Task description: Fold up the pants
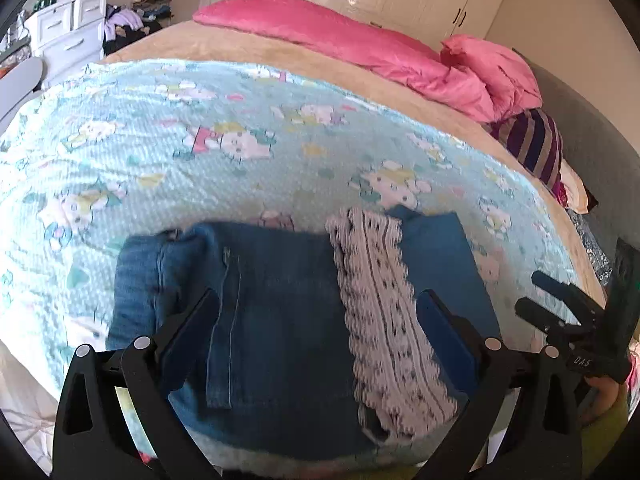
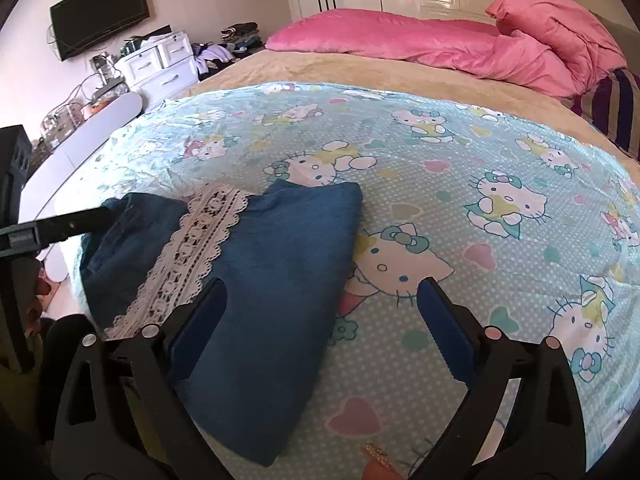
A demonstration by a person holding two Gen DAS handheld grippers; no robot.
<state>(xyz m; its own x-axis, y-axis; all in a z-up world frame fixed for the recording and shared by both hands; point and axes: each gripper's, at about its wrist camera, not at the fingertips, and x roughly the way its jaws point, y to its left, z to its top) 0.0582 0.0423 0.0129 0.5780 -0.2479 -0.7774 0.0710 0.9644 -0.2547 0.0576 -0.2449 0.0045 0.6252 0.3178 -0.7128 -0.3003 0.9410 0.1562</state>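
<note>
We see a wide bed with a tan blanket (image 2: 360, 68) filling most of both views, and over its near half a pale blue cotton sheet printed with white cartoon cats and pastel hearts (image 2: 460, 168). A rumpled pink quilt (image 2: 440, 46) lies along the far edge, with a purple-and-tan striped cushion (image 1: 532, 146) at its right end.

On the near part of the sheet lie the folded blue denim pants with a white lace band (image 1: 280, 300). In the left wrist view the bundle's long axis runs left to right across the near edge of the bed, with the lace strip (image 1: 380, 312) crossing it from far to near, right of centre. In the right wrist view (image 2: 260, 288) the same bundle slants from far left toward the near middle. The denim is mid-blue with a stitched seam on the left part, smoother and darker right of the lace; it lies flat in layers.

Our left gripper (image 1: 318, 312) hangs over the pants, its jaws spread wide, one finger above the seamed denim and the other just right of the lace, holding nothing. Our right gripper (image 2: 322, 300) is also spread wide and empty: its left finger is over the smooth right part of the pants, its right finger over bare sheet. In the left wrist view it (image 1: 532, 292) shows at the bundle's right.
</note>
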